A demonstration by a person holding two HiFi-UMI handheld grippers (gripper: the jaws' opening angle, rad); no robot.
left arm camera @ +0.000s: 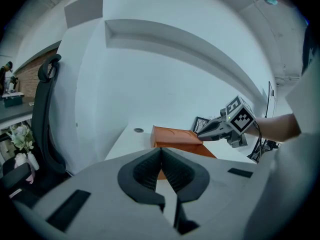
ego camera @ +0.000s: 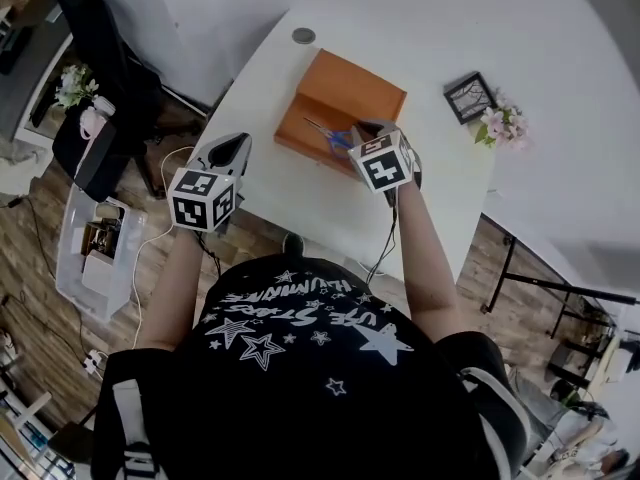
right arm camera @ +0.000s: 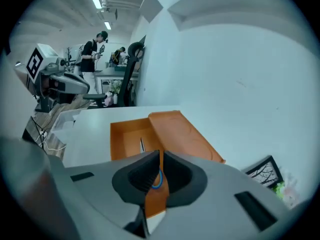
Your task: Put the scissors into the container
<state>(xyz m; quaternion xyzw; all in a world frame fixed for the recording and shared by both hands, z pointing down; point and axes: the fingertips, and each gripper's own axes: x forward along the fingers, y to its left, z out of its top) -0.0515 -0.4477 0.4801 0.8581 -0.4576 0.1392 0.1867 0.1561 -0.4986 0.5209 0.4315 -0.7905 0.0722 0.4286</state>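
Note:
An orange container (ego camera: 292, 128) lies open on the white table (ego camera: 260, 68), its lid (ego camera: 352, 86) folded back to the far side. Blue-handled scissors (ego camera: 334, 136) hang over the open compartment, blades pointing left. My right gripper (ego camera: 362, 131) is shut on the scissors; in the right gripper view the blue handle (right arm camera: 157, 180) sits between the jaws and a blade (right arm camera: 141, 145) shows over the box floor. My left gripper (ego camera: 238, 146) hovers over the table's left edge, shut on nothing; in its own view the jaws (left arm camera: 161, 153) meet, and the container (left arm camera: 175, 136) lies ahead.
A small framed picture (ego camera: 469, 97) and pink flowers (ego camera: 503, 123) stand right of the container. A round cable grommet (ego camera: 303, 36) is at the table's far edge. A black office chair (ego camera: 100, 58) and a plastic bin (ego camera: 88, 258) are on the floor at left. People (right arm camera: 92, 49) stand in the background.

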